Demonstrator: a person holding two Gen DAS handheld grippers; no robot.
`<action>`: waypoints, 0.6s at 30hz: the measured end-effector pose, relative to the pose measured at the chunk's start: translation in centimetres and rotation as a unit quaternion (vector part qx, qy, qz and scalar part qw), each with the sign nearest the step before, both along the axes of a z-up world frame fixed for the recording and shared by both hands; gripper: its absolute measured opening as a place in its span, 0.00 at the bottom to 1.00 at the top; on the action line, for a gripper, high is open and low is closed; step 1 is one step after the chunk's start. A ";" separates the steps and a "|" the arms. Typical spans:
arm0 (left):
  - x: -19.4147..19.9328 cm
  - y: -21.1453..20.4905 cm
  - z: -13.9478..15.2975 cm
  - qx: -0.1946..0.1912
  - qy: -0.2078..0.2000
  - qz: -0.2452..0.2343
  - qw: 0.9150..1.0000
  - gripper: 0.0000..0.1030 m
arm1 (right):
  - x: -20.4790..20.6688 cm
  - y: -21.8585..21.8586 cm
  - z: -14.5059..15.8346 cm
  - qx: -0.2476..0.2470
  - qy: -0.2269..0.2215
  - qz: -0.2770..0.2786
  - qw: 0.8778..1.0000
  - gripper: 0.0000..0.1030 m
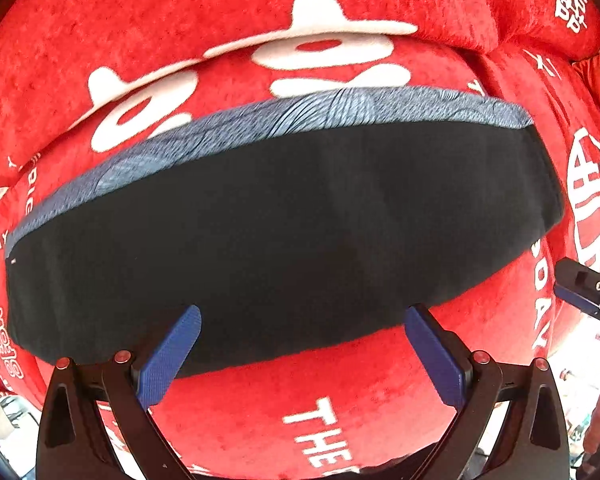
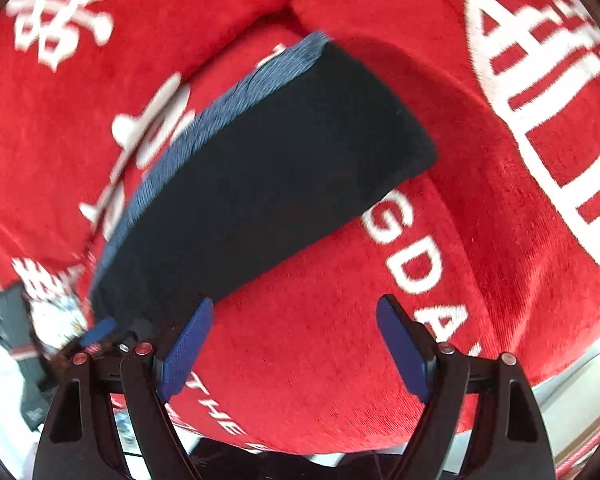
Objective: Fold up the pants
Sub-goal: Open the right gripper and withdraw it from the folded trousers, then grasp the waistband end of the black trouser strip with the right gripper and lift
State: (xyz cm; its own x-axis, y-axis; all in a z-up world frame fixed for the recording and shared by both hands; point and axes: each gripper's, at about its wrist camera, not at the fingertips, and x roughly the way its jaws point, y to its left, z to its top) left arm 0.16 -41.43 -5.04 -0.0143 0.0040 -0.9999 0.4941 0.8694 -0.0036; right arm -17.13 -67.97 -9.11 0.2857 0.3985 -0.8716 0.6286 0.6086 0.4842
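The pants [image 1: 284, 220] lie folded as a long dark band with a blue-grey patterned strip along the far edge, on a red sofa seat [image 1: 340, 380]. My left gripper [image 1: 302, 320] is open and empty, its blue fingertips just over the pants' near edge. In the right wrist view the pants [image 2: 260, 176] run diagonally. My right gripper [image 2: 294, 312] is open and empty over the red seat, beside the pants' right end; its left fingertip [image 2: 198, 320] is at the pants' near edge. The right gripper's tip also shows in the left wrist view [image 1: 584, 292].
The red plush sofa cover carries white lettering and symbols [image 1: 312, 44]. Backrest cushions [image 2: 100, 40] rise behind the pants. A red armrest with a white emblem [image 2: 540, 120] stands at the right. The seat's front edge [image 2: 340, 444] drops off just below the grippers.
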 end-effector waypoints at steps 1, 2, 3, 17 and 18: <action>0.3 -0.2 0.0 0.001 -0.003 0.002 1.000 0.99 | -0.2 -0.9 -0.3 0.013 -0.005 -0.015 1.000 0.84; 0.6 -0.6 0.1 0.002 -0.008 0.003 1.000 0.99 | -0.3 -1.4 -0.5 0.018 -0.007 -0.023 1.000 0.84; 0.8 -0.9 0.1 0.002 -0.010 0.003 1.000 0.99 | -0.4 -1.8 -0.7 0.020 -0.008 -0.031 0.999 0.84; 2.2 -4.5 -0.8 -0.020 -0.023 0.017 0.999 0.99 | -1.3 -6.1 -3.5 0.106 -0.071 -0.117 0.985 0.84; 2.4 -4.6 -1.0 -0.022 -0.027 0.020 0.999 0.99 | -1.3 -6.3 -4.0 0.118 -0.081 -0.123 0.982 0.84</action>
State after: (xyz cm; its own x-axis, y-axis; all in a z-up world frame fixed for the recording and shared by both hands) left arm 2.53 -46.06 -6.09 0.0394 -0.0392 -0.9985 0.4598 0.8879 -0.0168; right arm -18.41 -74.22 -13.08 0.5258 0.4847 -0.6990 0.6458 0.3074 0.6989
